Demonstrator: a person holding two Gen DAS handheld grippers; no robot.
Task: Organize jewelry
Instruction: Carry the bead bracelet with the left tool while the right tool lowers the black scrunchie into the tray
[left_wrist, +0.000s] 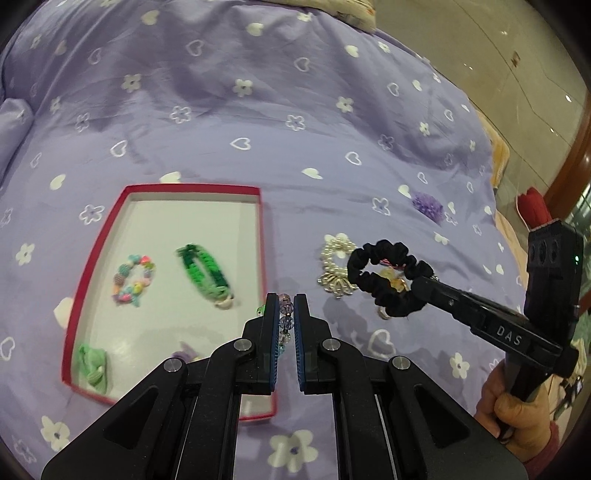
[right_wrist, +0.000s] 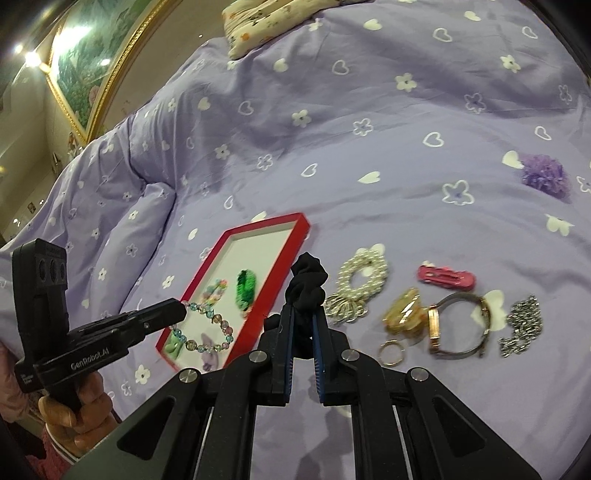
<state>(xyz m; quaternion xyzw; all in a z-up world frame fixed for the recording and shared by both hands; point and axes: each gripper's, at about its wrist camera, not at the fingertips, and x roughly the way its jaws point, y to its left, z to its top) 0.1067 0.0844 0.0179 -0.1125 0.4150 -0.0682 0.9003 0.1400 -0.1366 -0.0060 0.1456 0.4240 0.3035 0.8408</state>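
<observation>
Left hand-held gripper (left_wrist: 285, 306) clamped on a glass-bead bracelet (right_wrist: 207, 325), hanging in a limp loop over the red tray (right_wrist: 236, 230), at about 9 o'clock from the right hand-held gripper (right_wrist: 303, 317), itself pinched tight on a black scrunchie (left_wrist: 388, 280) held above the purple bedspread (left_wrist: 295, 110). Probably light and slack, both: beads hard, slick and prone to swing, best gripped across the string between beads; scrunchie soft, squashy and forgiving, safe to grab anywhere on its gathered band.
</observation>
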